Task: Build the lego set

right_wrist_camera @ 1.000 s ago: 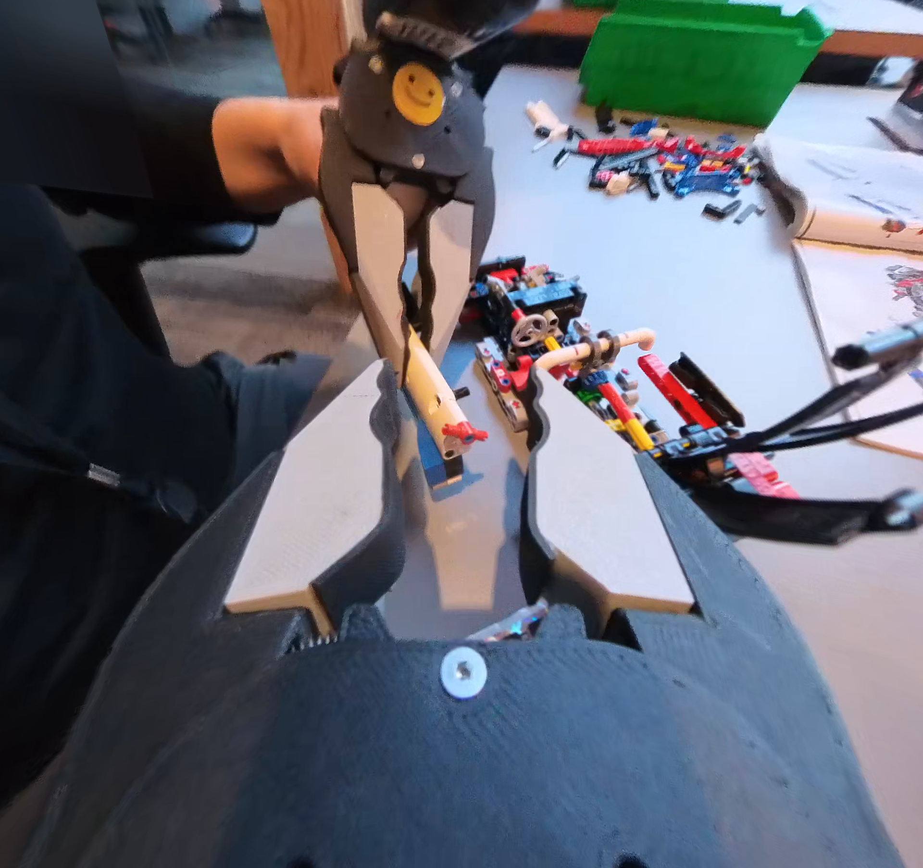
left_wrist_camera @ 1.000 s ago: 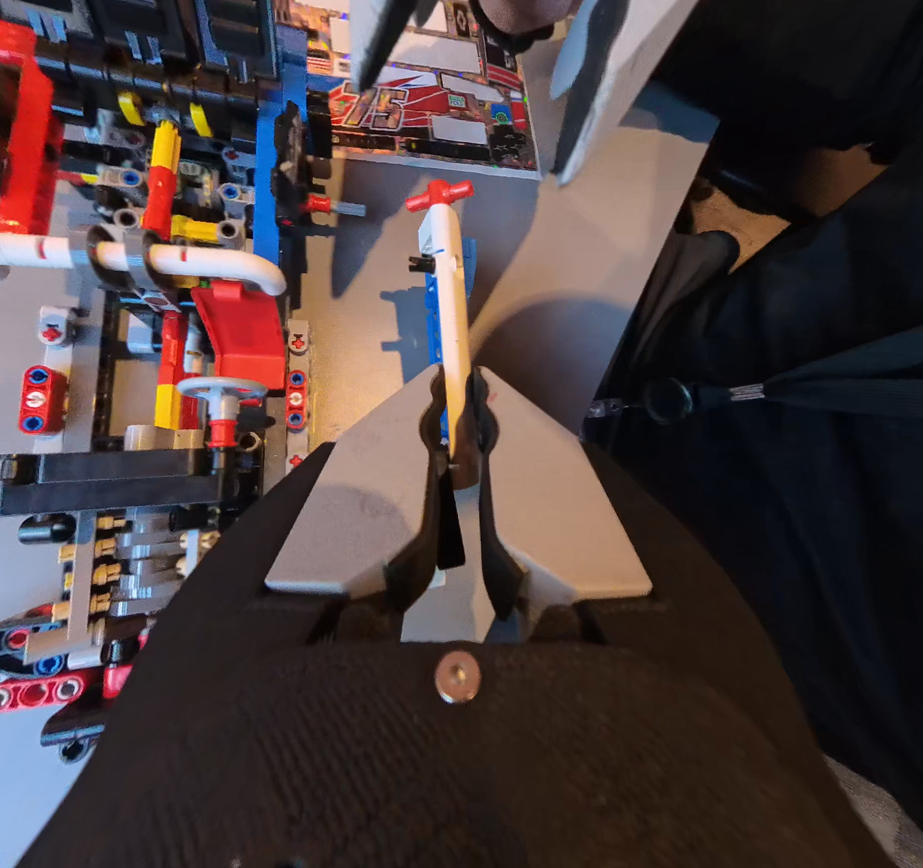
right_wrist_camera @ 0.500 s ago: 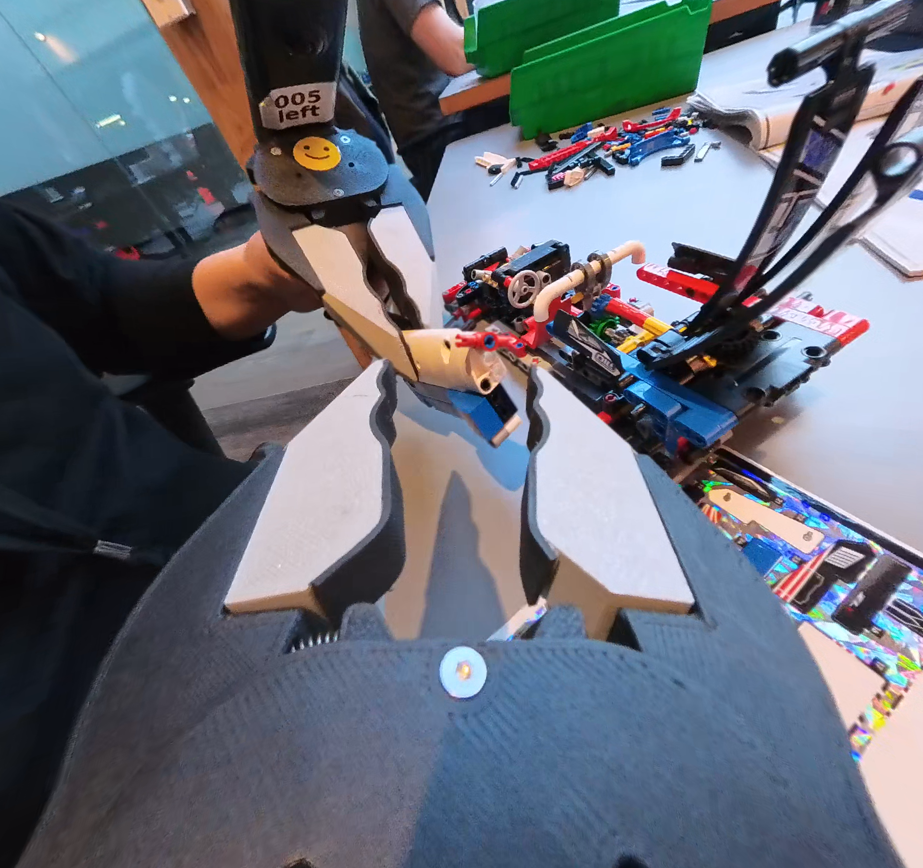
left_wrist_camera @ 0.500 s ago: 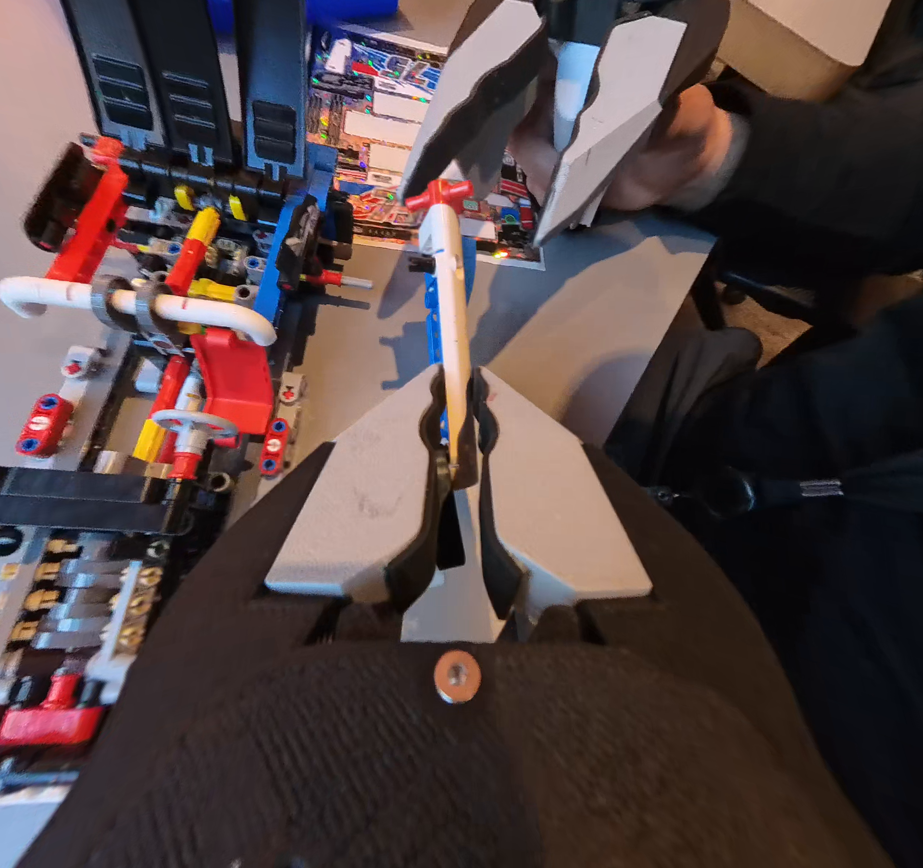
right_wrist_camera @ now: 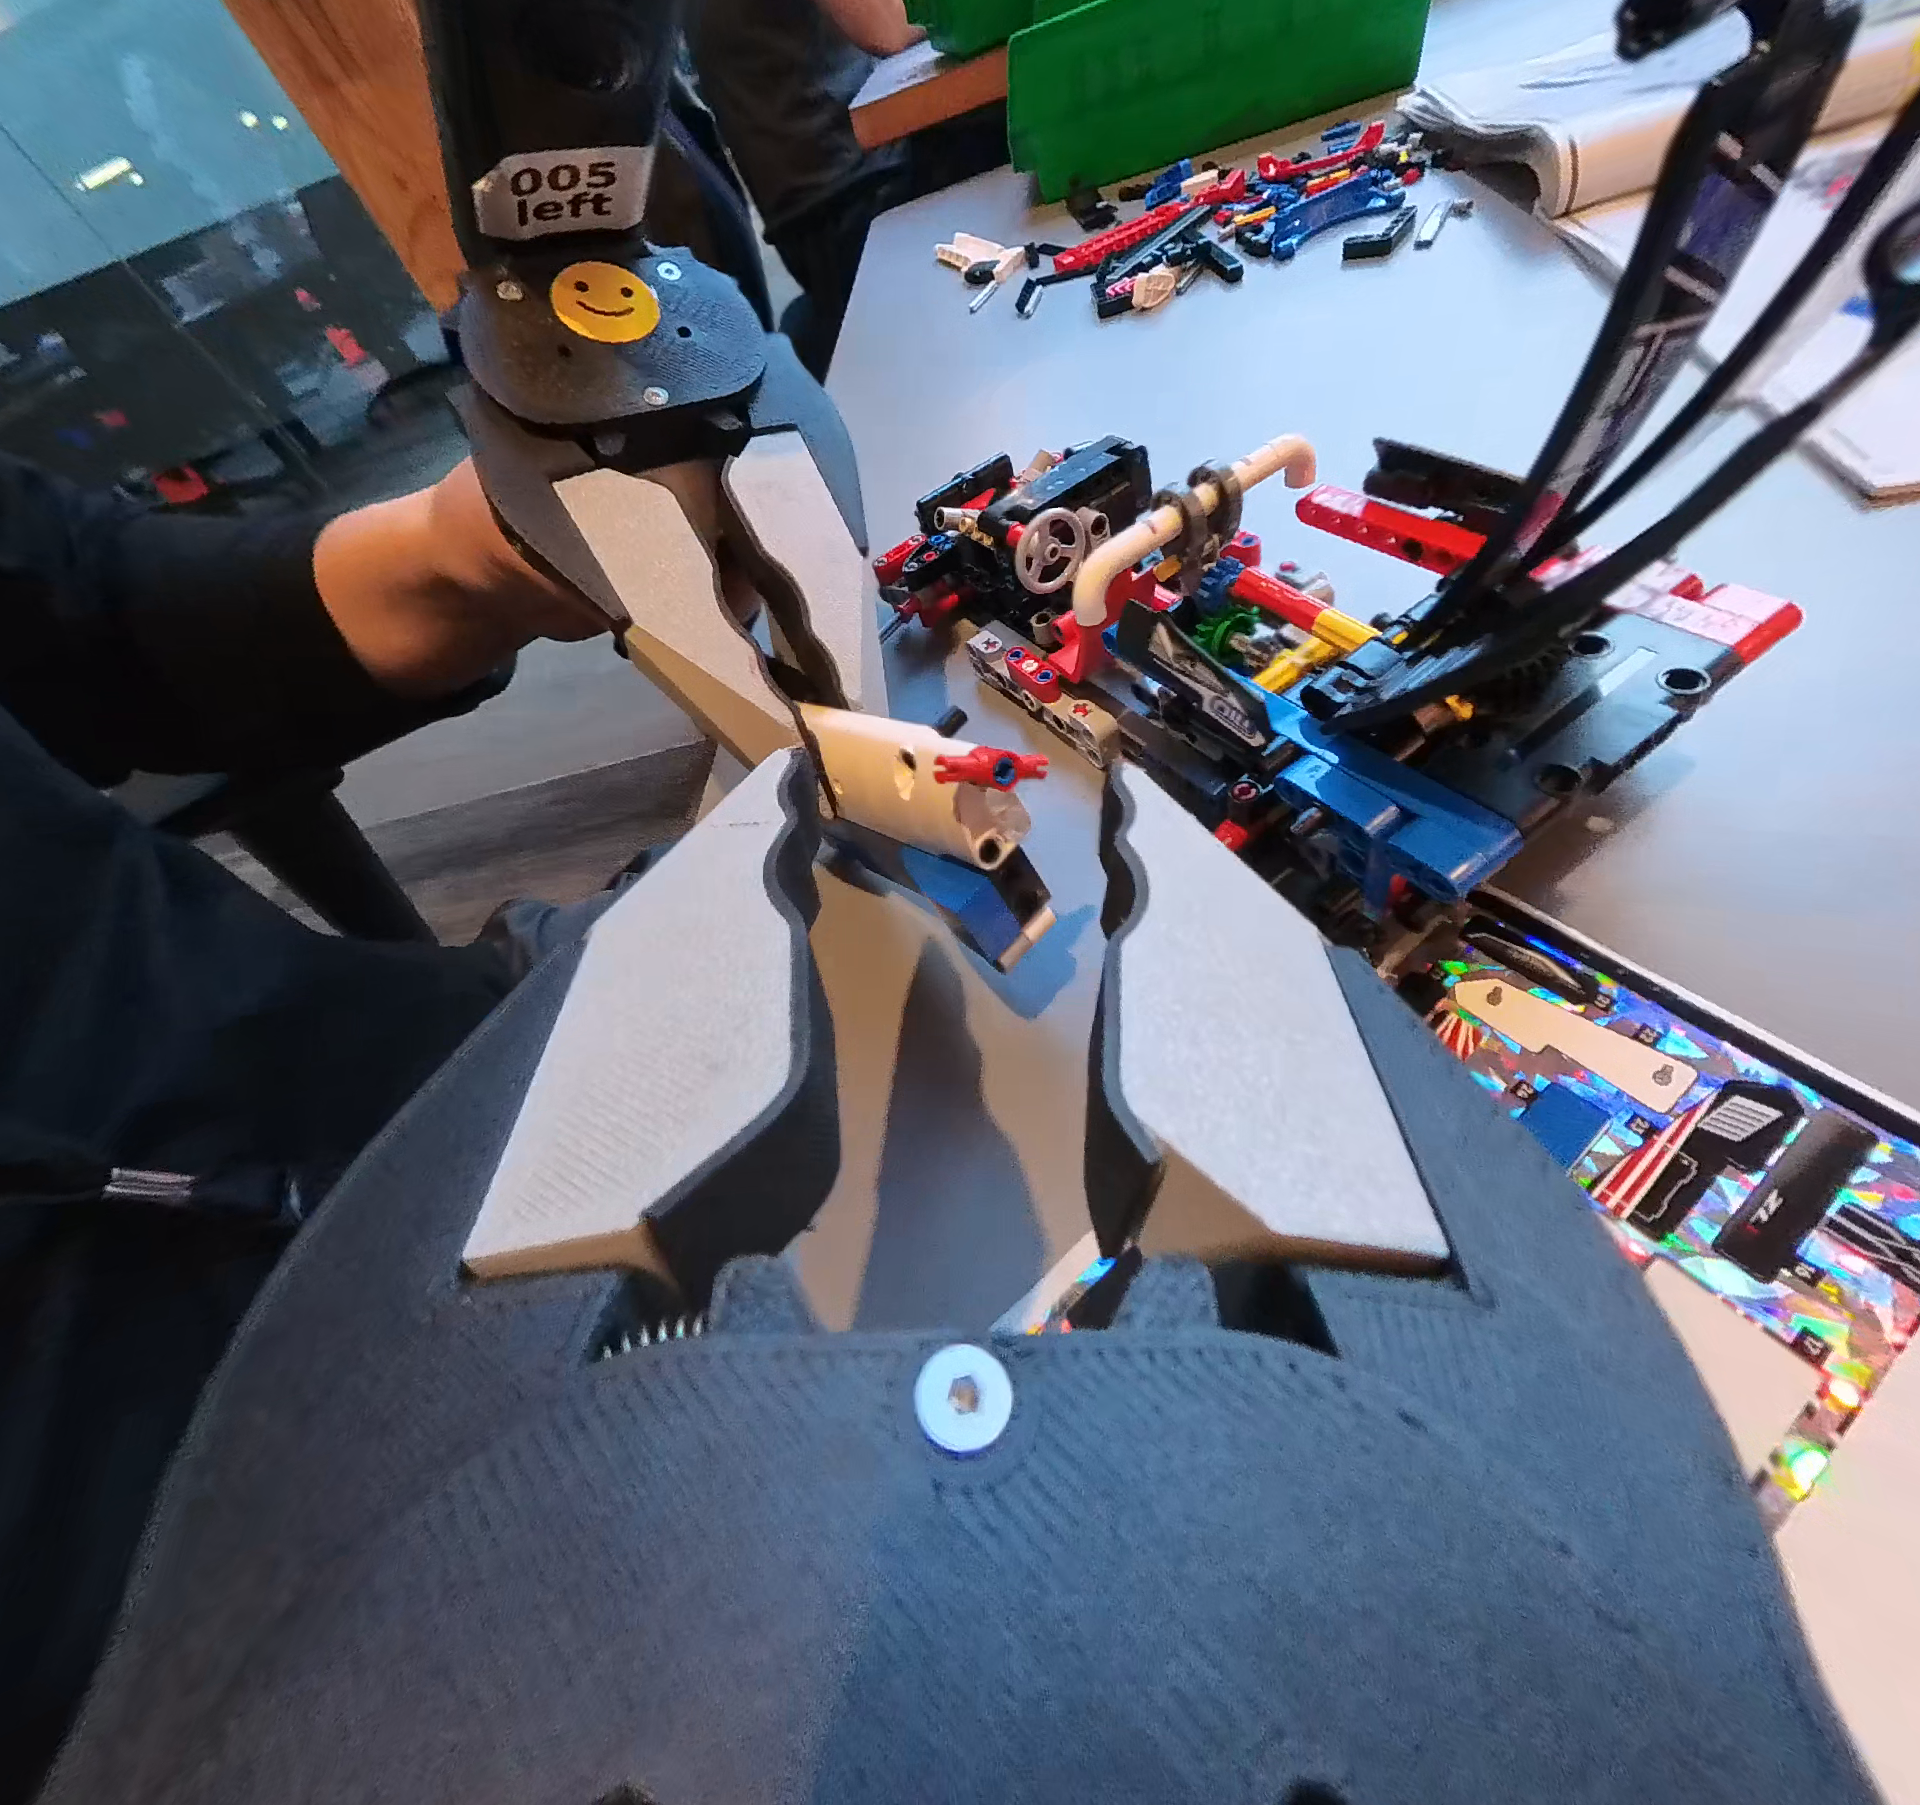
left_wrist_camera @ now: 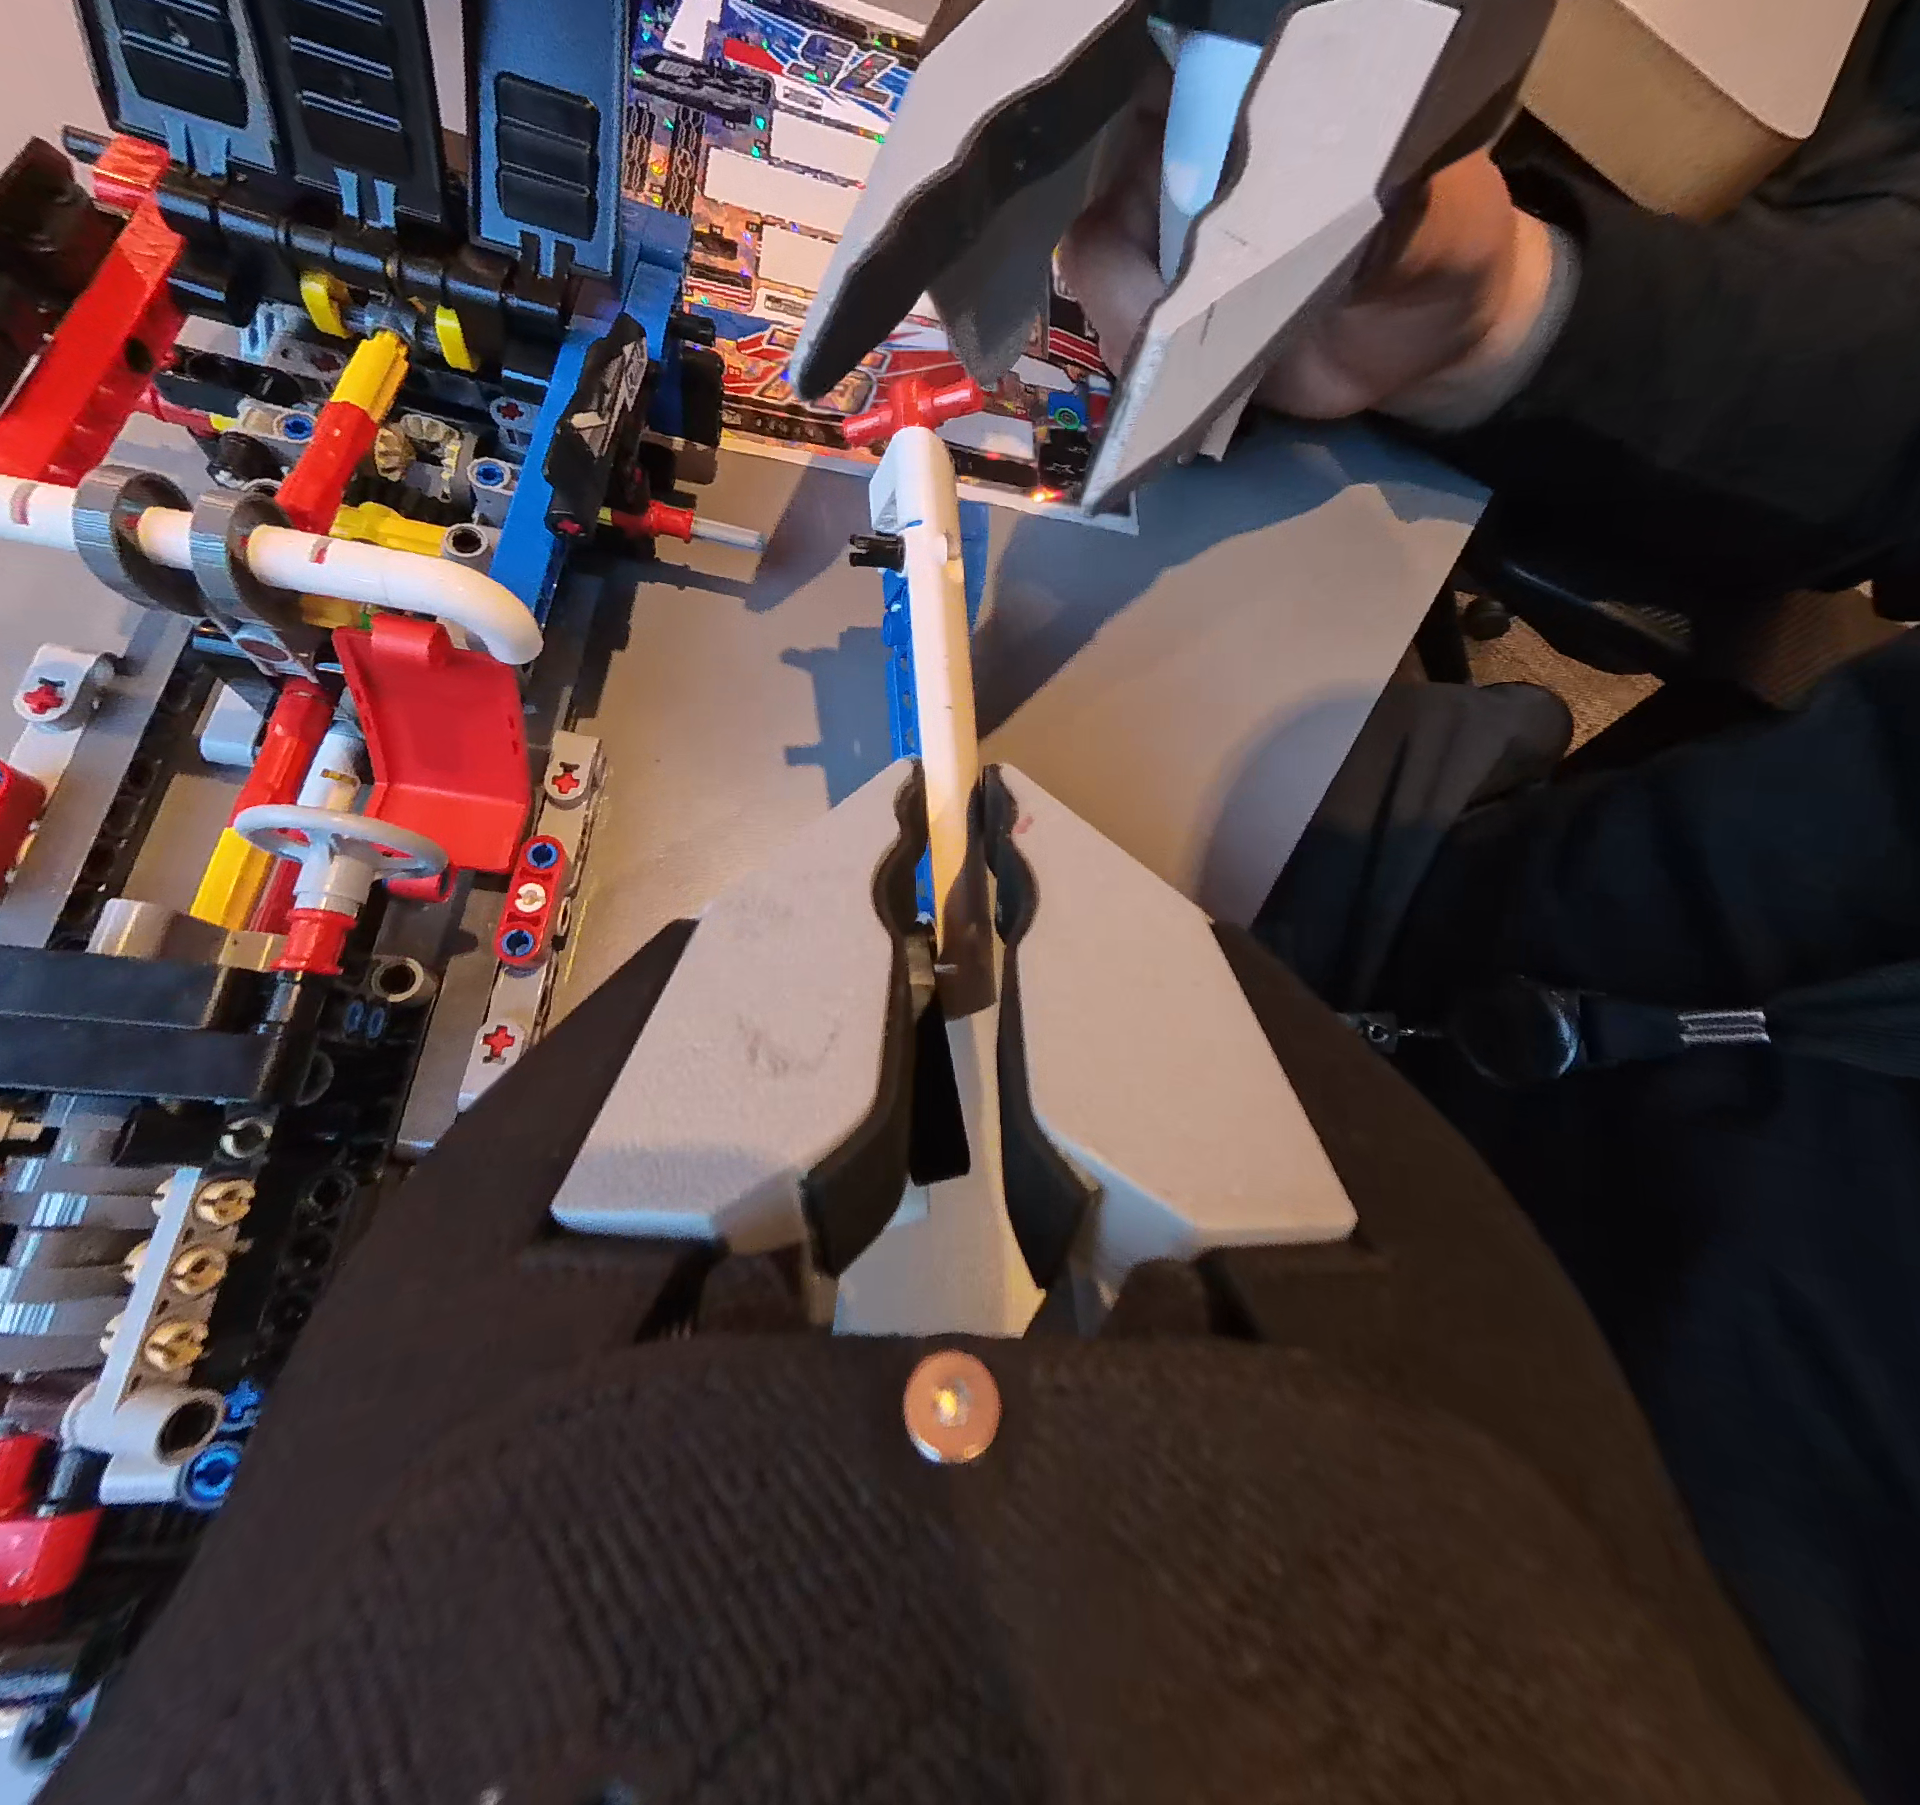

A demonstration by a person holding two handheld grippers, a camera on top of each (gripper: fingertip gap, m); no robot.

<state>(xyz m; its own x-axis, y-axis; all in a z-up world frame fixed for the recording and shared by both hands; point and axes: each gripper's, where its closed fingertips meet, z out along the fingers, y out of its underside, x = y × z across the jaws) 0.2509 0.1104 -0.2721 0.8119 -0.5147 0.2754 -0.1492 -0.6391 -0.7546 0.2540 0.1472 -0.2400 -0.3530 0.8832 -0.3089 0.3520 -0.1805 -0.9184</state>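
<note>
Two grippers are facing each other over the near edge of the grey table (left_wrist_camera: 1195,633), and you are working them around one small sub-assembly. Your left gripper (left_wrist_camera: 951,820) is clamping its jaws tight on the white panel piece (left_wrist_camera: 935,612), which is sticking straight out ahead of the fingertips with a blue beam (right_wrist_camera: 971,898) fastened along its underside and a red cross-shaped connector (left_wrist_camera: 912,405) capping its far end. Your right gripper (right_wrist_camera: 951,830) is holding its jaws wide apart and gripping nothing; the red connector and the blunt end of the white piece are sitting just beyond the gap between its fingertips (not touching either pad, as far as the right wrist view shows). Off to the left of your left jaws, the partly built lego vehicle (left_wrist_camera: 312,612) is resting on the table, with a red seat (left_wrist_camera: 436,737), a grey steering wheel (left_wrist_camera: 338,836) and a curved white tube (left_wrist_camera: 395,571) showing. Beyond your right jaws a shiny sticker sheet (right_wrist_camera: 1662,1132) is lying flat beside the vehicle, and farther back loose lego parts (right_wrist_camera: 1195,238) are lying scattered in front of green bins (right_wrist_camera: 1195,30).
</note>
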